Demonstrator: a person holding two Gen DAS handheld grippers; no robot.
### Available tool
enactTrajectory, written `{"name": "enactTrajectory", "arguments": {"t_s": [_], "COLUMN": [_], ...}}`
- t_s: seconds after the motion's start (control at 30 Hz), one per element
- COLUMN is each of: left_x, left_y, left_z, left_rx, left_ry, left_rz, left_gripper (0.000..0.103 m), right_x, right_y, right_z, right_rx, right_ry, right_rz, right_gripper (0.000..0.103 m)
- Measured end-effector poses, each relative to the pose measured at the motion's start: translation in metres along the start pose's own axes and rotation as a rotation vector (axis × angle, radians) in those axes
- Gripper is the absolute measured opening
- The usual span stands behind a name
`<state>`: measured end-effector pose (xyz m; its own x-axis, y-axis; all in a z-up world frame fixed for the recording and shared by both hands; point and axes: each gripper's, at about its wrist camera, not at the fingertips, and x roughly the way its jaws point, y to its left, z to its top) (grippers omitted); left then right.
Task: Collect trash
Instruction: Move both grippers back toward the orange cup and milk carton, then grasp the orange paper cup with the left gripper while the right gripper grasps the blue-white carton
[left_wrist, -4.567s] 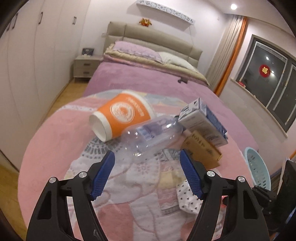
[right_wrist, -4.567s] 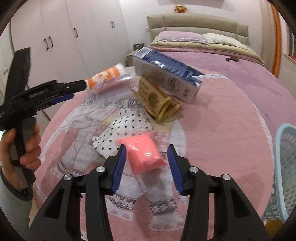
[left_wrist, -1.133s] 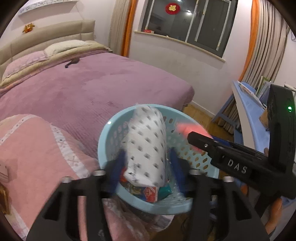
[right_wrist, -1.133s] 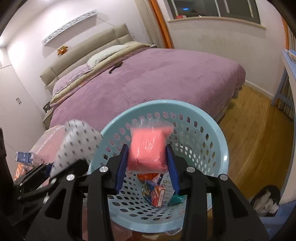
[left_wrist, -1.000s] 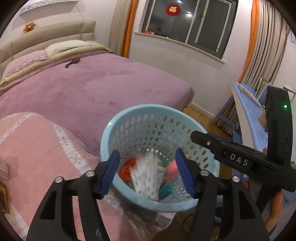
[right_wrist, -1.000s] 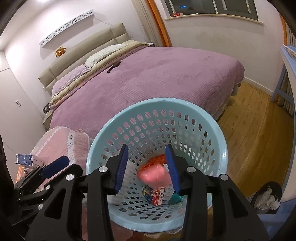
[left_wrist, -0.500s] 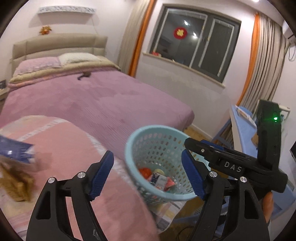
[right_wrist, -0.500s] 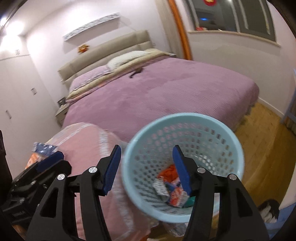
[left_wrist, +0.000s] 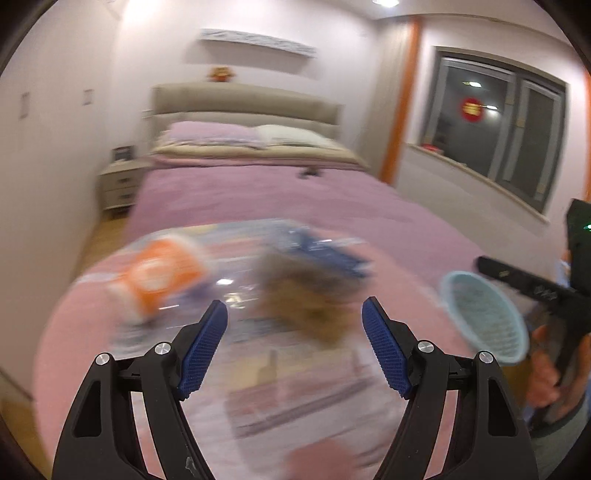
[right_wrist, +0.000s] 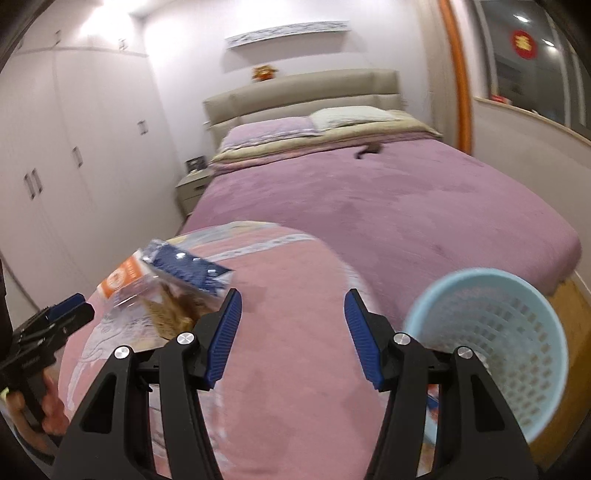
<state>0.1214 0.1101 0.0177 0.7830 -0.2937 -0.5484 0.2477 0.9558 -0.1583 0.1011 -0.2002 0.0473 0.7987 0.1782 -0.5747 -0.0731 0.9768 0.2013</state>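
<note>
I see the remaining trash, the orange paper cup (left_wrist: 162, 280) and brown bag (left_wrist: 303, 299), lying mid-frame just beyond my wide-open, empty left hand-held gripper (left_wrist: 294, 332); the right hand-held gripper (right_wrist: 291, 332), likewise open and empty, has them at its left.

— What fills the middle of the frame?
— A bed (right_wrist: 369, 192) under a purple cover, with a beige padded headboard (right_wrist: 303, 94) and pillows (left_wrist: 243, 138) at the far wall.

— And on the left?
— White wardrobe doors (right_wrist: 66, 147) line the left wall; a pale nightstand (left_wrist: 120, 182) stands beside the bed.

— On the right?
— A dark window (left_wrist: 495, 122) with an orange curtain (left_wrist: 400, 99) beside it. Wooden floor (right_wrist: 576, 299) shows at lower right, and a ceiling light (left_wrist: 384, 3) glows at the top.
</note>
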Motion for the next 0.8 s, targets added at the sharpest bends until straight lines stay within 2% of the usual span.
{"name": "enactTrajectory", "arguments": {"t_s": [0.1,0.2,0.27,0.3,0.43,0.57,0.8], "left_x": [-0.003,0.005,0.013,0.021,0.046,0.069,0.09], "left_y": [0.05,0.084,0.099,0.105,0.126,0.138,0.14], "left_z": [0.003,0.012,0.015,0.018,0.023,0.028,0.025], "left_rx": [-0.054,-0.079,-0.088,-0.084,-0.077,-0.073,-0.077], "left_ry": [0.014,0.038,0.052,0.067,0.096,0.143,0.187], "left_rz": [0.084,0.113,0.129,0.134,0.176,0.145,0.073], "left_gripper": [0.074,0.074,0.074,0.074,0.074,0.074,0.076], "right_x": [0.021,0.044,0.059,0.066,0.084,0.098,0.13], "right_y": [0.024,0.043,0.051,0.057,0.077,0.088,0.103], "right_z": [0.007,0.015,0.019,0.019,0.018,0.017,0.016], "right_rx": [-0.054,-0.087,-0.104,-0.122,-0.245,-0.357,-0.473], "right_ry": [0.014,0.031,0.053,0.067,0.082,0.092,0.136], "right_rz": [0.027,0.059,0.096,0.093,0.075,0.045,0.081], "right_gripper": [0.055,0.055,0.059,0.062,0.063,0.065,0.069]}}
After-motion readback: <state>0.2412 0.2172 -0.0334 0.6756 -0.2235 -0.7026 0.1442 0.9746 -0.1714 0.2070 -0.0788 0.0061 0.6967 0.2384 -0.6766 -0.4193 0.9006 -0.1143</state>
